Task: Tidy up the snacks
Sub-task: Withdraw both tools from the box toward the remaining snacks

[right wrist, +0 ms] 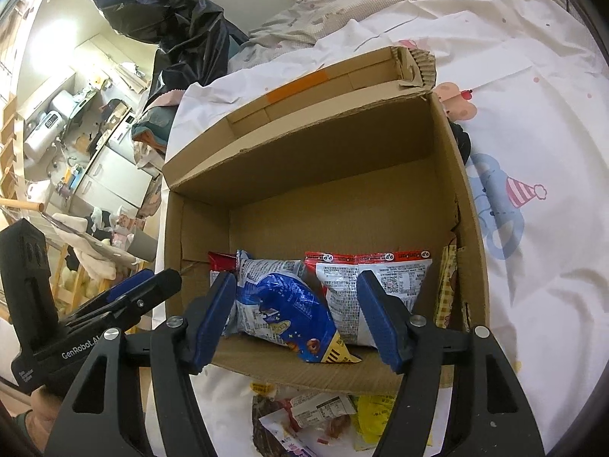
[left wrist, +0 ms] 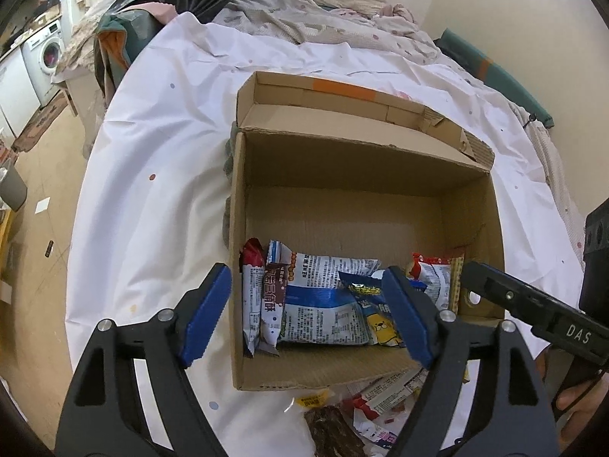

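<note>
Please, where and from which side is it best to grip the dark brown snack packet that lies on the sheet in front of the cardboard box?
Probably from above, across the narrow width of the dark brown packet. It lies flat on the white sheet, with its long sides showing. The red-and-white wrappers beside its right edge crowd that side.

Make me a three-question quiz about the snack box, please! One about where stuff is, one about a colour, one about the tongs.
1. Where do the packed snacks stand?
A. Along the box's near wall
B. Against its far wall
C. On the pillow

2. What colour is the tape strip on the cardboard box?
A. Green
B. Orange
C. Purple

3. How are the right tongs?
A. Shut on a packet
B. Open, holding nothing
C. Shut and empty

Answers: 1 A, packets line the near wall, with bare floor behind them. 2 B, the strip on the folded-back flap is orange. 3 B, the blue pads stand apart, gripping nothing.
</note>
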